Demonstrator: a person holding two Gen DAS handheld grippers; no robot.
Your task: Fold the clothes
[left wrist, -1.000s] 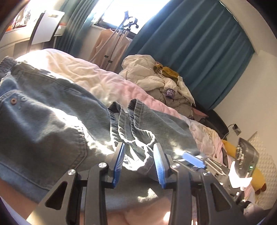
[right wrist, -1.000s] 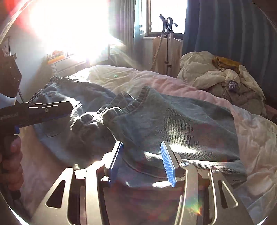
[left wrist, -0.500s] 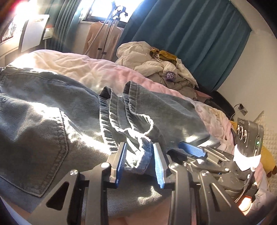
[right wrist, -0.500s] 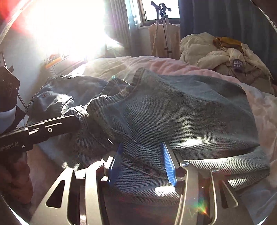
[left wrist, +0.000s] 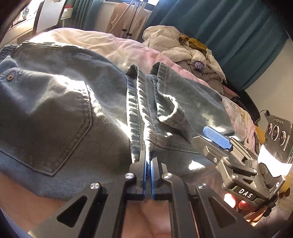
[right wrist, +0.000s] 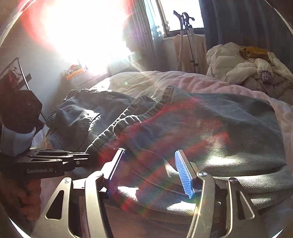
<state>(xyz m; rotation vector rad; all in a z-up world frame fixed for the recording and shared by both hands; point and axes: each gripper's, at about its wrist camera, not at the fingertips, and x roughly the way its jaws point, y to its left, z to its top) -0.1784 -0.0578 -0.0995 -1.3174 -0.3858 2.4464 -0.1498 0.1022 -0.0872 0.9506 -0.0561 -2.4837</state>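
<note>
The left hand-held gripper [left wrist: 148, 163] is clenched on a ridge of hem of the jeans [left wrist: 55, 117], its blue pads pressed together with denim pinched between them right at the tips. Just to its right, the right hand-held gripper [right wrist: 150, 170] is released, its jaws spread wide over the folded denim, with cloth lying between and under the blue pads [right wrist: 183, 174]; whether they touch it cannot be told through the lens flare.

The jeans spread out ahead of both tools on the bed [left wrist: 128, 53]. To the left of the left hand-held gripper lies the seat with a back pocket [left wrist: 60, 126] and a rivet; ahead and to the right, the leg ends are doubled back over the garment, their hems bunched in parallel ridges running away from the tips. In the right wrist view, the long axis runs from the waistband at far left across to the fold at right, crosswise to the fingers.

The bed carries a rumpled pale pink cover. Beyond the jeans, to the right, sits a pile of clothes [left wrist: 185, 49]. Farther back stand a garment steamer [right wrist: 186, 38] with a tan top hung behind it, teal curtains [left wrist: 228, 34] and a sunlit window [right wrist: 183, 16].
</note>
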